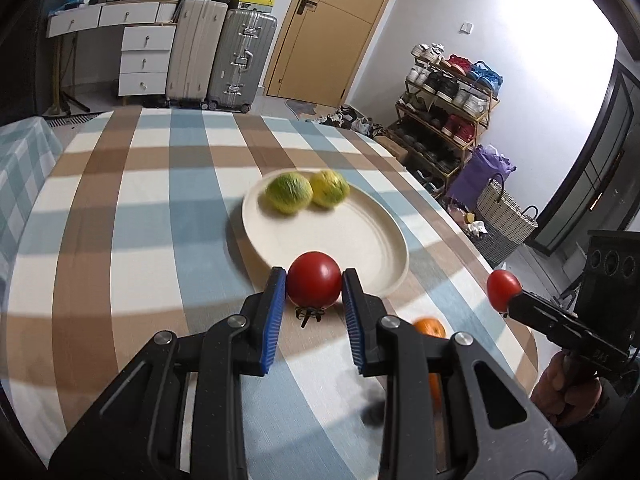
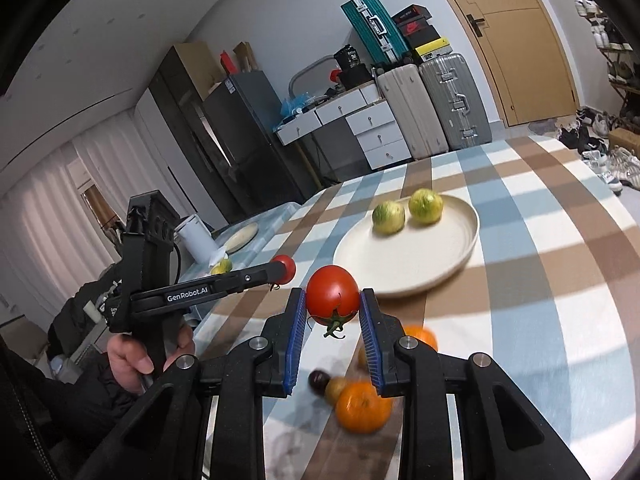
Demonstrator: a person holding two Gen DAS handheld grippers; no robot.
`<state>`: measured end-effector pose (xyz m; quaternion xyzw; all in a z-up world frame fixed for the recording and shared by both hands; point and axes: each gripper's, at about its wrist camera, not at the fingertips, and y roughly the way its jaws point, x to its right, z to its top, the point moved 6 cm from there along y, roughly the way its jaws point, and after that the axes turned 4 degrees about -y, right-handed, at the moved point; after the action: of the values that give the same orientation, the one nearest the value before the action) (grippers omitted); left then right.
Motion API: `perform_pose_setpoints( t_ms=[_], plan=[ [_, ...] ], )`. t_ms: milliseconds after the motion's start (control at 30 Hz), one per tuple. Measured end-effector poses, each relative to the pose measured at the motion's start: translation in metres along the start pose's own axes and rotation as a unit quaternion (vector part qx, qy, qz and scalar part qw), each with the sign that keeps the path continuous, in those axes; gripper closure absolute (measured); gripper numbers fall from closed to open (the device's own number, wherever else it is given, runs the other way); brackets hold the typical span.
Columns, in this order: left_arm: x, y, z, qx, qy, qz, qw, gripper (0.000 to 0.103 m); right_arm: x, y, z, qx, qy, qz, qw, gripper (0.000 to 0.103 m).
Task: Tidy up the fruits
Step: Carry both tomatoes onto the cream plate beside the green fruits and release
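My left gripper (image 1: 314, 284) is shut on a red tomato (image 1: 314, 280), stem down, held just before the near rim of a cream plate (image 1: 360, 236). Two green-yellow fruits (image 1: 289, 193) (image 1: 329, 188) lie at the plate's far side. At the right edge the right gripper (image 1: 505, 292) holds a second red tomato (image 1: 502, 288). In the right wrist view my right gripper (image 2: 333, 300) is shut on that tomato (image 2: 332, 294) above the table, with the plate (image 2: 416, 260) ahead. The left gripper (image 2: 282, 270) with its tomato (image 2: 285, 267) is at the left.
Oranges (image 2: 363, 407) (image 2: 420, 336), a dark plum (image 2: 318, 380) and a yellowish fruit (image 2: 335, 388) lie on the checked tablecloth (image 2: 540, 280) below the right gripper. One orange (image 1: 430, 327) shows beside my left fingers. A person's hand (image 2: 132, 356) holds the left handle. Suitcases, drawers and a shoe rack stand beyond the table.
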<state>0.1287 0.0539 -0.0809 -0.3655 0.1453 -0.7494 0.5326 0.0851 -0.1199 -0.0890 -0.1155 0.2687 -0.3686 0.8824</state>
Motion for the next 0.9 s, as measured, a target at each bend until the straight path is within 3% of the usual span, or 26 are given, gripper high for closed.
perform_pose_setpoints(
  t_ms=[333,600,900],
  plan=[
    [-0.016,0.056,0.042,-0.017,-0.005,-0.007,0.9998,0.078,0.019,0.047,0.040,-0.028,-0.007,0.009,1.000,0.076],
    [-0.032,0.106,0.062,-0.047,-0.012,-0.014,0.9987,0.078,0.025,0.109,0.046,-0.094,-0.007,0.016,0.995,0.076],
    [-0.043,0.136,0.072,-0.070,-0.021,-0.027,0.9970,0.077,0.035,0.168,0.044,-0.170,0.004,0.031,0.985,0.075]
  ],
)
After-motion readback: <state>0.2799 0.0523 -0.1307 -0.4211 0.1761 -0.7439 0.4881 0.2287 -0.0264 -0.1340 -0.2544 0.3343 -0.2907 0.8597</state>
